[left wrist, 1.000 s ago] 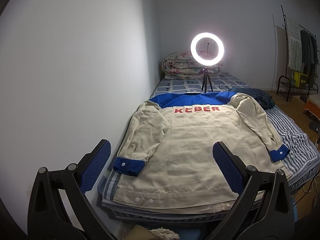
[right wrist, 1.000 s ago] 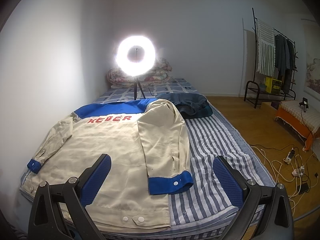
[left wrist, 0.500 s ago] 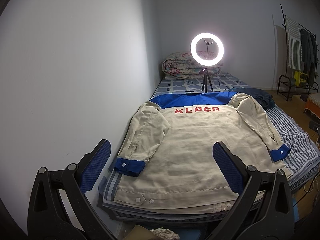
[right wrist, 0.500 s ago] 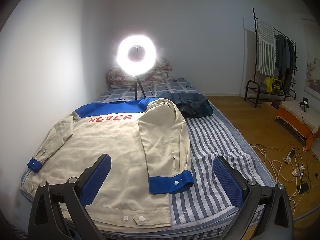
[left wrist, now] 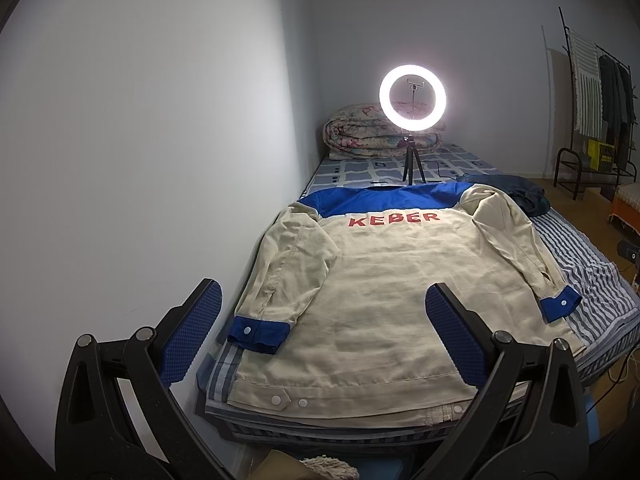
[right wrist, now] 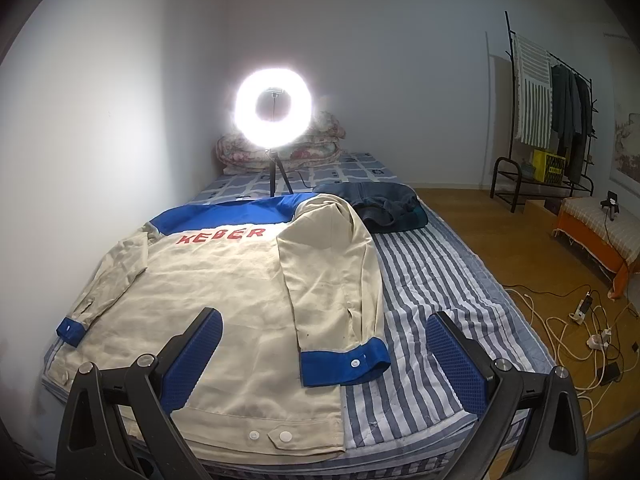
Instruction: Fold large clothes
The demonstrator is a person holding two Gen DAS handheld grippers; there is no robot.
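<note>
Both grippers hang spread wide w/ nothing between the pads: left gripper point(left wrist: 323, 334) over the near-left part of the jacket point(left wrist: 384, 288), right gripper point(right wrist: 325, 356) over its near-right part. Neither touches cloth. Vs. a sec ago nothing has really changed; views match bar a slight drift, so no fold has begun and the task looks to be at its start.

Jacket lies back-up, flat on the striped bed point(right wrist: 432, 280), hem at the near edge, blue yoke at the far end. Its right sleeve point(right wrist: 336, 272) is laid along the right side, blue cuff point(right wrist: 344, 362) near the right gripper, prob. the first thing to grab. Left cuff point(left wrist: 258, 330) sits near-left by the wall.

Farther: dark jeans point(right wrist: 384, 208) beyond the right shoulder, ring light point(left wrist: 412, 98) on a tripod, rolled quilt point(left wrist: 360, 132) at the far end.
</note>
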